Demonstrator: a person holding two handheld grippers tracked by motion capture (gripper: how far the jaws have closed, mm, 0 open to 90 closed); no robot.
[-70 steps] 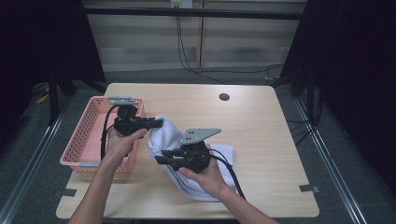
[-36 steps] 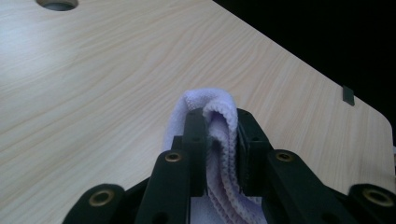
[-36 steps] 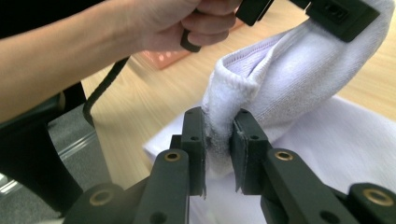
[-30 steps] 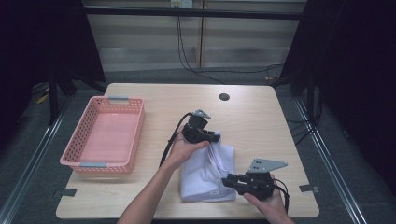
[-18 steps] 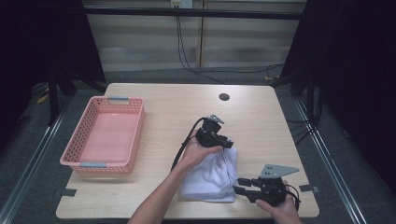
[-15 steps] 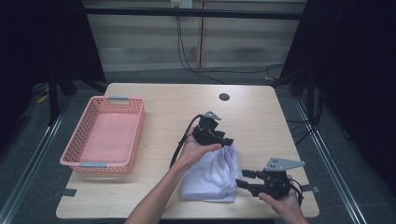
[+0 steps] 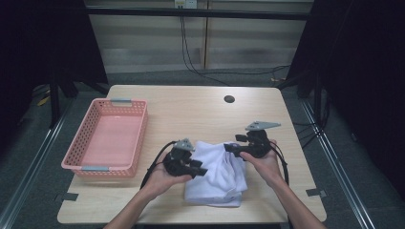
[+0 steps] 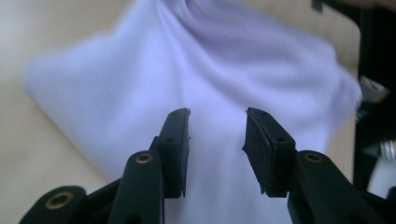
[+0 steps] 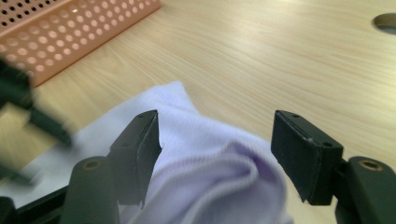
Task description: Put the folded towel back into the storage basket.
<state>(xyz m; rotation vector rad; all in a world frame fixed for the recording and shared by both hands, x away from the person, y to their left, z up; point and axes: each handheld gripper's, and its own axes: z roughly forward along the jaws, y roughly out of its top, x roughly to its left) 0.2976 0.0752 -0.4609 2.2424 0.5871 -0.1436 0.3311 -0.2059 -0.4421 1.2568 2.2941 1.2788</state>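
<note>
A white cloth (image 7: 217, 176) lies loosely folded on the wooden table (image 7: 191, 109) near its front edge. My left gripper (image 7: 200, 171) hovers at the cloth's left side; its jaws have just been closing but still stand apart. In the left gripper view the left gripper (image 8: 217, 116) has the cloth (image 8: 187, 60) beyond its pads, which grip nothing. My right gripper (image 7: 229, 148) is at the cloth's far right corner, and its jaws have just been opening. The right gripper (image 9: 215, 126) stands wide over a bunched fold of cloth (image 9: 219, 182) without pressing on it.
An empty pink basket (image 7: 139, 138) stands at the table's left, and its perforated wall (image 9: 70, 23) appears in the right gripper view. A round hole (image 7: 229, 99) sits in the tabletop at the back. The table's right edge is close to the right hand.
The left hand has swung from the cloth's far side to its near left. The right hand has moved from the front edge up to the far right corner. Both sets of jaws stand wider.
</note>
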